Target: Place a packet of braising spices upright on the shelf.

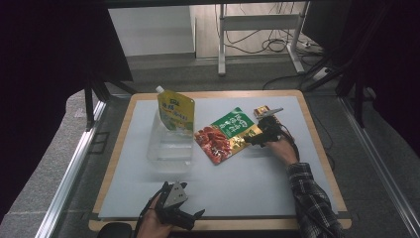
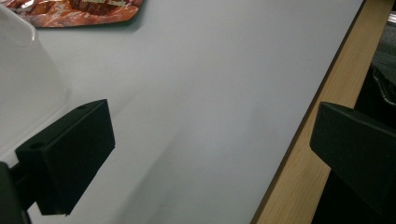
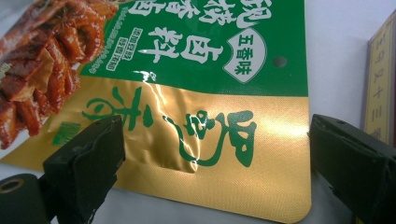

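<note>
A flat food packet [image 1: 227, 133], green and gold with red meat pictured on it, lies in the middle of the white mat [image 1: 247, 183]. My right gripper [image 1: 251, 140] is at its right gold corner. In the right gripper view the packet [image 3: 196, 70] lies between the jaws of my right gripper [image 3: 215, 172], which stand open on either side of the gold corner. A yellow-green spout pouch [image 1: 176, 113] stands upright in a clear plastic bin [image 1: 168, 146]. My left gripper [image 1: 193, 219] sits open at the mat's near edge, with nothing between its jaws [image 2: 210, 140].
A small yellow packet [image 1: 261, 110] lies just behind the right gripper, and it is at the right edge of the right gripper view [image 3: 380, 93]. The wooden table rim [image 2: 303, 163] runs under the left gripper. The clear bin [image 2: 23, 84] is at that view's left.
</note>
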Action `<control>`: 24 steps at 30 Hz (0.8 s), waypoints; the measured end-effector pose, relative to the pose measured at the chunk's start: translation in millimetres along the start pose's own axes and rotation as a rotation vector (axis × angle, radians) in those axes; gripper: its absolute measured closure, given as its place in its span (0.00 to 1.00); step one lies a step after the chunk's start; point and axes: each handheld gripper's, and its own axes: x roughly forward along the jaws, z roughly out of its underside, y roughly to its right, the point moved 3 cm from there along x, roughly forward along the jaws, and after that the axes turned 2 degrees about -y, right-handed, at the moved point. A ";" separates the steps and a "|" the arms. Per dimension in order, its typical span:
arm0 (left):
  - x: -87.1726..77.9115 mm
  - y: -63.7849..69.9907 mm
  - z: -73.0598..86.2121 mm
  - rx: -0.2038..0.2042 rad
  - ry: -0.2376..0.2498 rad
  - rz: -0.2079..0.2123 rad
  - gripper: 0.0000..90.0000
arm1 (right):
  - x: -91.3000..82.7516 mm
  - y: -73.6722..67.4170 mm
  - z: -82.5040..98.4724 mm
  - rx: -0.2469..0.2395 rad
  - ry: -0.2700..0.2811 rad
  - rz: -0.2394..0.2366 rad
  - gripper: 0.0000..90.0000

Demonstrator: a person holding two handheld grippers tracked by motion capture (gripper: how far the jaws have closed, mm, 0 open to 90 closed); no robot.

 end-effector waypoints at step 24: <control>1.3 0.6 0.1 0.005 -0.010 -0.001 0.00 | -7.6 -14.2 -6.7 0.104 0.027 -0.179 0.07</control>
